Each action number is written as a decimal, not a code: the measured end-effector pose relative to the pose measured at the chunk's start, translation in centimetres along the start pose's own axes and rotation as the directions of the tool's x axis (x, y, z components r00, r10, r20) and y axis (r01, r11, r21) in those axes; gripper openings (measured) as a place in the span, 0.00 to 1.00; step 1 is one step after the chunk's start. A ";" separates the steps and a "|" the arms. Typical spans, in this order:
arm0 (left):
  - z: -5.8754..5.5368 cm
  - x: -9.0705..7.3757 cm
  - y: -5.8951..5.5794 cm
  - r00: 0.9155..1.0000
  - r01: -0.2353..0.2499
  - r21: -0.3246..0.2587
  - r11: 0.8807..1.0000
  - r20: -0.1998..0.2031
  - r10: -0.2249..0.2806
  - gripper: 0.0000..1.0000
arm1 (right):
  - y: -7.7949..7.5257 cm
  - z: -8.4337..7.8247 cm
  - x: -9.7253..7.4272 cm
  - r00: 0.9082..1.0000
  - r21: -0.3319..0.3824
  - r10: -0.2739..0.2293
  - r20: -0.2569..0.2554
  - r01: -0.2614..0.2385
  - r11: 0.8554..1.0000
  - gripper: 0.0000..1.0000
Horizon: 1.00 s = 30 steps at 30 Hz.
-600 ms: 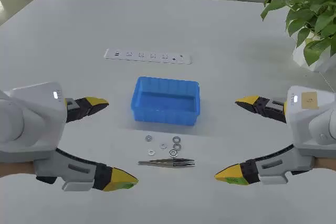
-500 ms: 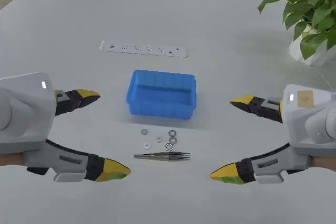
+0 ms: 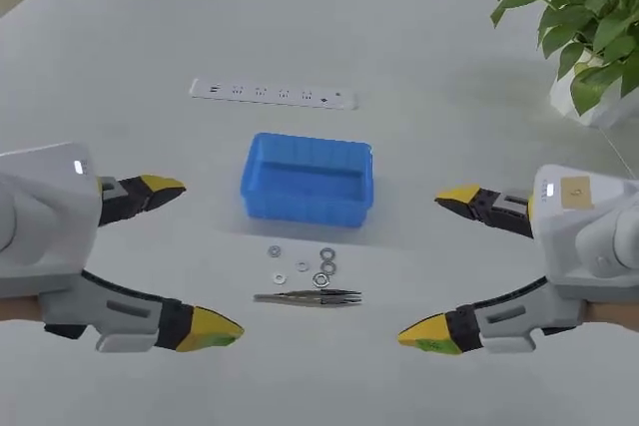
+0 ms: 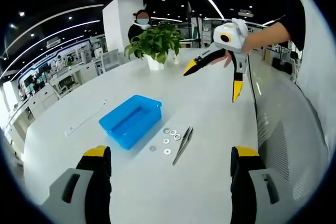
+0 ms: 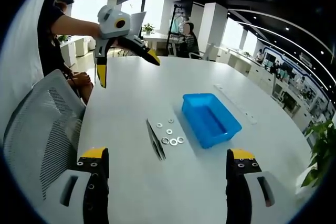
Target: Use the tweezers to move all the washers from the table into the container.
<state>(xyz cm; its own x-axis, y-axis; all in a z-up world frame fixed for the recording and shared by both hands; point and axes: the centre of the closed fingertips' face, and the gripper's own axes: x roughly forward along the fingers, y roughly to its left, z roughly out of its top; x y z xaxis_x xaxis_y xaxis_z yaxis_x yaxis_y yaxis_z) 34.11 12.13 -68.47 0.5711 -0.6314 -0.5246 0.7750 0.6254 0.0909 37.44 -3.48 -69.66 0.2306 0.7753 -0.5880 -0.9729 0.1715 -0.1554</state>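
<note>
**Both pairs of jaws wide open, holding nothing**

Small flat metal washers [image 3: 305,268] lie loose on the white surface [image 3: 449,67]. Thin steel tweezers [image 3: 308,296] lie just beside them on my side, and the rectangular blue plastic container [image 3: 308,179] sits just beyond. My left gripper [image 3: 208,257] and right gripper [image 3: 421,268] hover either side, yellow-tipped jaws spread wide.

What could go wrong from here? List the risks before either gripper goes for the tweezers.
1. The tweezers lie flat and thin on the table; the open left gripper or right gripper may slip off and knock them into the washers just beside.
2. The washers are small, flat and clustered, so the tweezer tips may skid them away.
3. The blue container has raised walls; a washer released early could land outside.
</note>
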 end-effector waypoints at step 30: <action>0.6 1.1 -0.2 1.000 -0.001 0.039 0.999 0.022 0.000 1.00 | 0.1 -0.3 0.3 1.000 0.004 0.020 -0.014 -0.020 1.000 0.91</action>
<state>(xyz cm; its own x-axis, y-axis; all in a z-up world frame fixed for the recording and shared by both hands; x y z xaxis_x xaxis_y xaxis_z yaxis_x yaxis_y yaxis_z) 34.71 11.03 -68.50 0.5772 -0.6409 -0.5060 0.7841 0.6080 0.1244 37.39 -3.39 -70.11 0.2110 0.7702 -0.6019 -0.9774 0.1582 -0.1402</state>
